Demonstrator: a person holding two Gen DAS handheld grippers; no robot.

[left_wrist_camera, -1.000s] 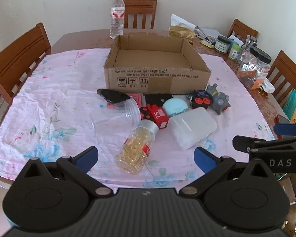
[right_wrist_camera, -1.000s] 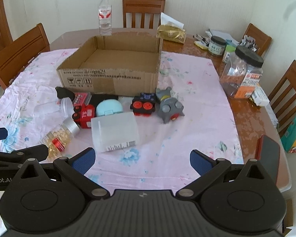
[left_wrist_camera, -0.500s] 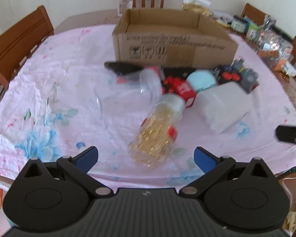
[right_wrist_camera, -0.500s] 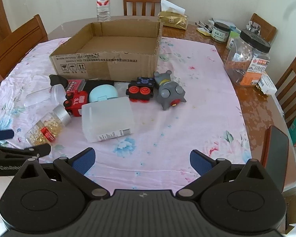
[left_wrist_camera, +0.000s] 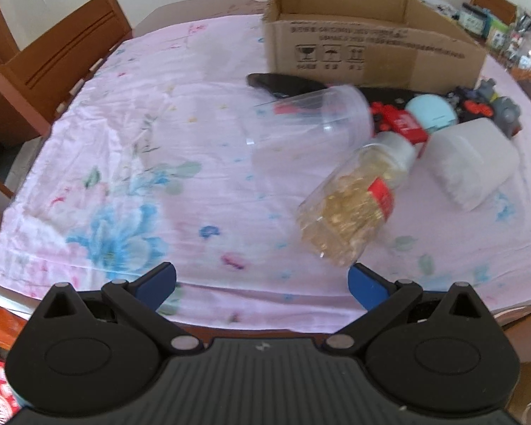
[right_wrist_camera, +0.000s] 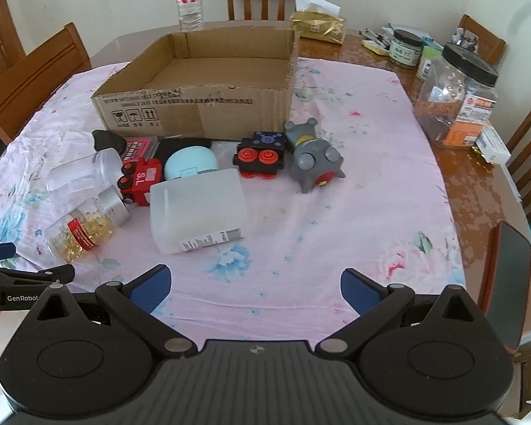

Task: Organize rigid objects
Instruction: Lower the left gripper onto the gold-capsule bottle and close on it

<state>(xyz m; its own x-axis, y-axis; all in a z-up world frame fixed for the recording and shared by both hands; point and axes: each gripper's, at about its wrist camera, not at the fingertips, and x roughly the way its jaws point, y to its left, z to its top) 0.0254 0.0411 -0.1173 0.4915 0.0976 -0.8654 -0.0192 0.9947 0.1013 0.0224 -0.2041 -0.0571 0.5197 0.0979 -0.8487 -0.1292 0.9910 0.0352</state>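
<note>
Capsule bottle (left_wrist_camera: 354,194) lies just in front of cardboard box (left_wrist_camera: 368,49); left gripper (left_wrist_camera: 262,283) jaws wide, empty. Square up w/ its body, clamp mid-label. Right gripper (right_wrist_camera: 255,287) wide too.

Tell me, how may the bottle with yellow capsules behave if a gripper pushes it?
The capsule bottle lies on its side and looks round, so it would probably roll. Its clear wall looks smooth, perhaps slippery. It looks nearly full, so likely not very light.

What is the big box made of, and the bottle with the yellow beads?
The box looks like plain brown cardboard: matte, with rough torn edges and printed marks. The bottle seems clear plastic, maybe glass, since the beads show through; its cap looks like shiny silver metal.
</note>
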